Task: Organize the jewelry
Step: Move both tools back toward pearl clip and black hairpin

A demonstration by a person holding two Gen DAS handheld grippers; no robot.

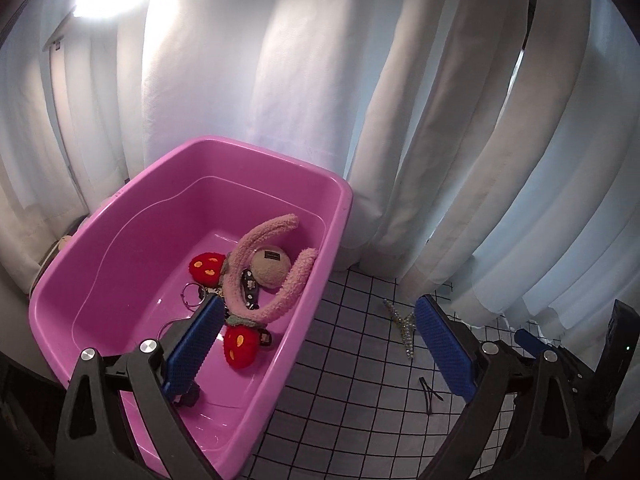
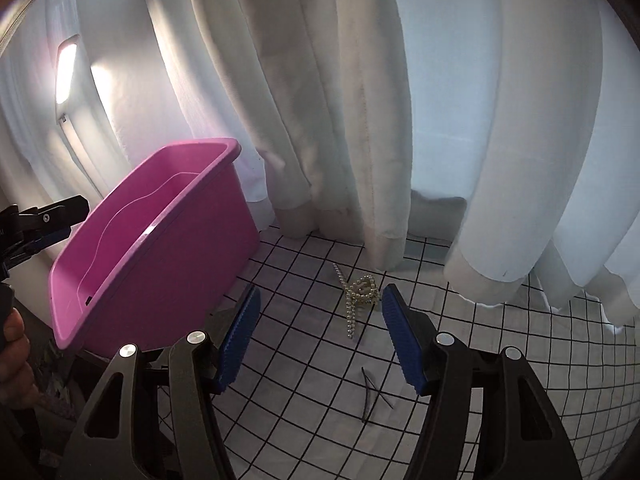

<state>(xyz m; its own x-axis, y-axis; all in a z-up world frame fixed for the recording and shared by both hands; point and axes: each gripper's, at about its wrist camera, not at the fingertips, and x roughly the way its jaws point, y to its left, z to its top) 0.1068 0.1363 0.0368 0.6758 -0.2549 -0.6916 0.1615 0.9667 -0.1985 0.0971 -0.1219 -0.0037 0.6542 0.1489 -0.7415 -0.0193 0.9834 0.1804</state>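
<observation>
A pink plastic tub stands on the left; it also shows in the right wrist view. Inside lie a pink plush headband with red strawberry ends, a beige round plush, metal key rings and a dark studded strap. A pearl hair clip and thin black hairpins lie on the checked cloth; both show in the left wrist view too, the clip and the pins. My left gripper is open and empty above the tub's right rim. My right gripper is open and empty, just short of the pearl clip.
White curtains hang close behind the cloth and tub. A bright lamp glares at the upper left. A dark device stands at the right edge. The left gripper's tip shows beyond the tub's left side.
</observation>
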